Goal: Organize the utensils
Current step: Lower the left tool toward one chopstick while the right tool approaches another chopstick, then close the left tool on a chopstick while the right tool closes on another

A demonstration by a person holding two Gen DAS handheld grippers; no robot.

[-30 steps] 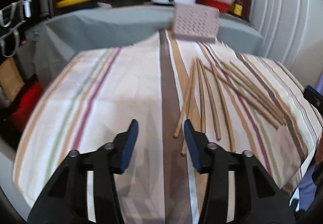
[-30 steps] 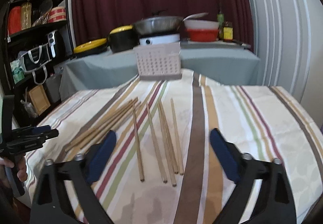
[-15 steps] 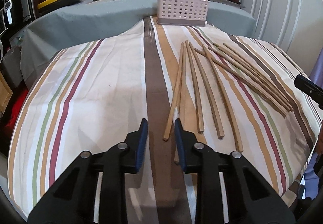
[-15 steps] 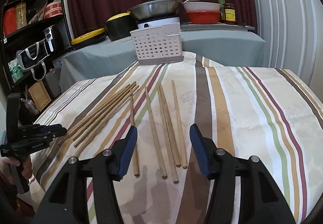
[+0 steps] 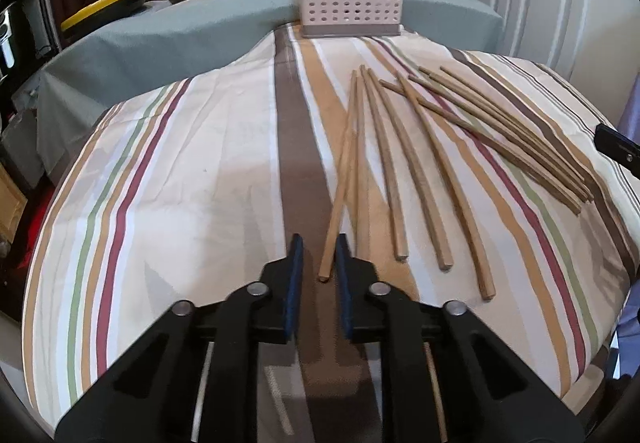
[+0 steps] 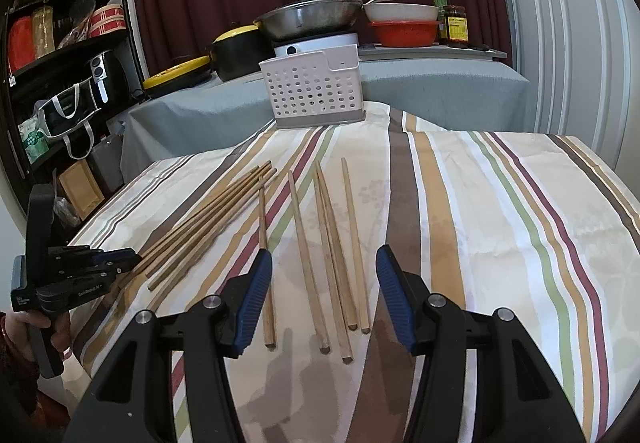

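Several wooden chopsticks (image 5: 404, 167) lie loose on the striped tablecloth (image 5: 180, 183), also in the right wrist view (image 6: 320, 243). A white perforated utensil holder (image 5: 350, 1) stands at the table's far end, also in the right wrist view (image 6: 312, 87). My left gripper (image 5: 319, 243) is narrowly open, its jaws either side of the near end of the leftmost chopstick (image 5: 340, 187), not closed on it. My right gripper (image 6: 323, 263) is open and empty above the near ends of the chopsticks. The left gripper also shows in the right wrist view (image 6: 120, 257) by a darker bundle (image 6: 208, 219).
A grey-covered counter (image 6: 440, 83) behind the table carries a wok (image 6: 312, 17), bowls (image 6: 402, 21), bottles and yellow-lidded pots (image 6: 236, 51). A black shelf (image 6: 64, 55) with bags and boxes stands left. White cabinet doors (image 6: 560, 23) are on the right.
Both grippers have narrowed. The left one moved forward and right so its jaws now flank the leftmost chopstick's near end. The right gripper lowered toward the chopsticks.
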